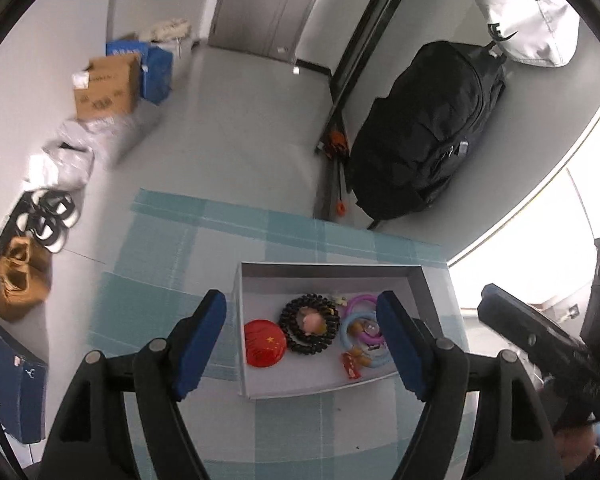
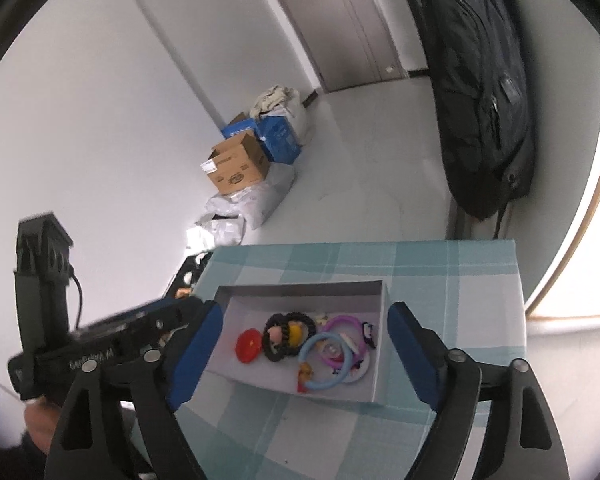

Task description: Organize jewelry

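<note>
Two empty grippers above one white box (image 1: pixel 416 276) of jewelry on a blue checked tablecloth (image 1: pixel 168 240).

The left gripper (image 1: pixel 302 344) and the right gripper (image 2: pixel 306 350) both have their blue fingers spread wide, holding nothing. Inside the box, left to right: one red round badge (image 1: pixel 265 343) with yellow stars, one black beaded bracelet (image 1: pixel 310 329) ringing a small pink figure, one purple ring (image 1: pixel 360 303), one light blue ring (image 2: pixel 325 364), plus small charms too tangled to count.
</note>
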Available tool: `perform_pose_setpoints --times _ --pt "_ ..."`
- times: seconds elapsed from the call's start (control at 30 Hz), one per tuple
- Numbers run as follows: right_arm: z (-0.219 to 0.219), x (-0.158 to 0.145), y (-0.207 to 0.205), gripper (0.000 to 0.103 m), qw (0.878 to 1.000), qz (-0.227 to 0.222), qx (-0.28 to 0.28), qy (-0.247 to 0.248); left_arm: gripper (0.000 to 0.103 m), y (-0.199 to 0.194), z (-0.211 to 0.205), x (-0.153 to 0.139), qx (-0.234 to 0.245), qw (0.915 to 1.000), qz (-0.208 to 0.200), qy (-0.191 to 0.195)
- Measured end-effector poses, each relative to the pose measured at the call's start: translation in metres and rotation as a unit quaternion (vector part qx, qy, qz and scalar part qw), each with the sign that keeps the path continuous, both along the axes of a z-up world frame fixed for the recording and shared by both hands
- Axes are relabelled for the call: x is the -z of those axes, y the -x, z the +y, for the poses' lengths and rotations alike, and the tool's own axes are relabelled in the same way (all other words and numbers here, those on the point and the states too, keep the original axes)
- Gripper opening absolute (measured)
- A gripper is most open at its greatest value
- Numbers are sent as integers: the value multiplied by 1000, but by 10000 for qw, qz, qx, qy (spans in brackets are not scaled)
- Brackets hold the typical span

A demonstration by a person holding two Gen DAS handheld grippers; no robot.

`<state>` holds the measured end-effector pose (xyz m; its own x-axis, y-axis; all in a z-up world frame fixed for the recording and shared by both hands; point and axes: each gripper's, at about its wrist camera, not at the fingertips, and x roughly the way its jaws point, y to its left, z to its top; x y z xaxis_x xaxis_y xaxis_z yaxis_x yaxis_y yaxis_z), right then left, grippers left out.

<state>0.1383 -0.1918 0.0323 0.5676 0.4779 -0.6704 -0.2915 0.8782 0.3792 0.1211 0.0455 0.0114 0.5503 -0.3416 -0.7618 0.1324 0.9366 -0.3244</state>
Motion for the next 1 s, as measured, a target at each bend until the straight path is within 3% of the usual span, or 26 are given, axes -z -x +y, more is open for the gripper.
perform_pose_setpoints --times 0.1,0.47,1.0 --pt "5 -1 13 91 9998 -150 -48 117 74 10 0 -4 -126 9993 -185 -297" --pt "11 -6 50 103 9967 -647 -3 493 74 36 -4 -10 -309 9970 -444 -546" --pt "1 -4 59 103 9960 -673 174 563 74 52 -10 -14 -349 9955 -553 -692"
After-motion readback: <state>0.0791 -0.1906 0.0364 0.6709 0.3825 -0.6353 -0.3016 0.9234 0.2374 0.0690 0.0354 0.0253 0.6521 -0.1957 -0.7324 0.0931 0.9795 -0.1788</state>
